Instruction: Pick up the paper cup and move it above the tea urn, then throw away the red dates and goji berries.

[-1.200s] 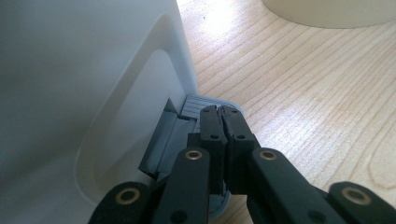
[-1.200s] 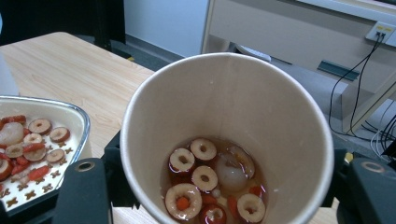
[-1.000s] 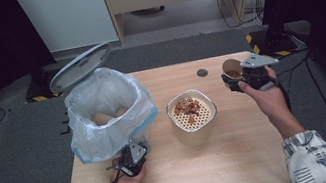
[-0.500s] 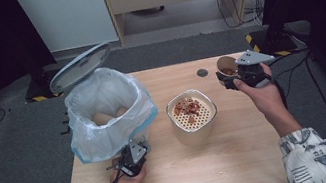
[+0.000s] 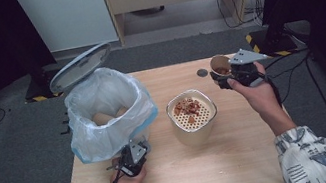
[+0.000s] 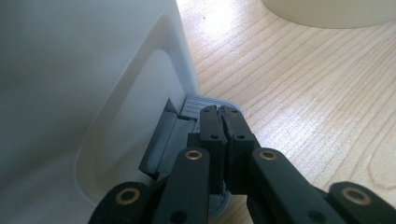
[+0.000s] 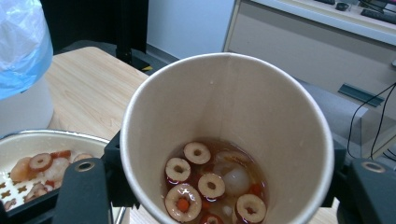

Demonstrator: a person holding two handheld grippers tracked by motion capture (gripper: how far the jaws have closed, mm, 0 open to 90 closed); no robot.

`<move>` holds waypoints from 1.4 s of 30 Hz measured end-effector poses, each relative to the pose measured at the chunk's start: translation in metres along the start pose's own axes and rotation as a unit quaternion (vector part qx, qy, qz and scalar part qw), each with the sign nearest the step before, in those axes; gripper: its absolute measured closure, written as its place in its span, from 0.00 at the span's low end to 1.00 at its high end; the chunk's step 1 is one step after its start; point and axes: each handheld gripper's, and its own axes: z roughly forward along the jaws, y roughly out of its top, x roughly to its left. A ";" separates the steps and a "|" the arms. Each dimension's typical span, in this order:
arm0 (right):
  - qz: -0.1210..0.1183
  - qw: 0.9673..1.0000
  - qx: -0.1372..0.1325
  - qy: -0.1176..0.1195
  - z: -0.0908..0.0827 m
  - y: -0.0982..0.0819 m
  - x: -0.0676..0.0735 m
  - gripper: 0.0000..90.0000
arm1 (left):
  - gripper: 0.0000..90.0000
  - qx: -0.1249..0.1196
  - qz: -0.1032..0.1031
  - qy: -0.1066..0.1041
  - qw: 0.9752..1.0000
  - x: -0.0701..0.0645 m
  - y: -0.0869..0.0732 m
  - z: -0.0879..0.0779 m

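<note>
A brown paper cup (image 7: pixel 233 102) with sliced red dates and fruit in liquid is held upright by my right gripper (image 7: pixel 226 186), which is shut on its sides. In the high view this paper cup (image 5: pixel 220 65) hangs above the table, right of a cream tub (image 5: pixel 191 112) whose perforated insert carries fruit pieces. My left gripper (image 5: pixel 134 155) lies low at the foot of a white pedal bin (image 5: pixel 103 112). Its jaws are shut, and the left gripper (image 6: pixel 220 112) rests its tips on the grey pedal (image 6: pixel 196 105). The bin's lid (image 5: pixel 79 67) stands up.
A clear plastic bag with a blue rim (image 5: pixel 85 151) lines the bin, and pale objects lie inside it. A small dark disc (image 5: pixel 202 72) lies on the wooden table (image 5: pixel 244 158) near the cup. Cables run across the floor behind the table.
My right hand has carried the cup a little to the left and slightly up, closer to the cream tub. The left gripper and the bin lid have stayed put.
</note>
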 end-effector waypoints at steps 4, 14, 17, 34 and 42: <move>-0.002 1.000 0.000 0.001 0.002 0.002 0.001 0.35 | 0.97 -0.001 0.000 0.000 1.000 0.000 0.000 0.000; -0.005 1.000 0.000 0.004 0.011 0.007 -0.001 0.35 | 0.97 -0.001 -0.002 0.000 1.000 0.000 0.000 0.000; -0.012 1.000 0.001 0.002 0.013 0.011 0.000 0.35 | 0.97 -0.002 -0.001 0.000 1.000 0.000 0.000 0.000; -0.024 1.000 -0.004 0.014 0.021 0.020 0.012 0.35 | 0.97 -0.003 -0.003 0.000 1.000 0.000 0.000 0.000; -0.030 0.999 -0.004 0.031 0.020 0.019 0.018 0.35 | 0.97 -0.002 -0.002 0.001 1.000 -0.001 0.000 0.001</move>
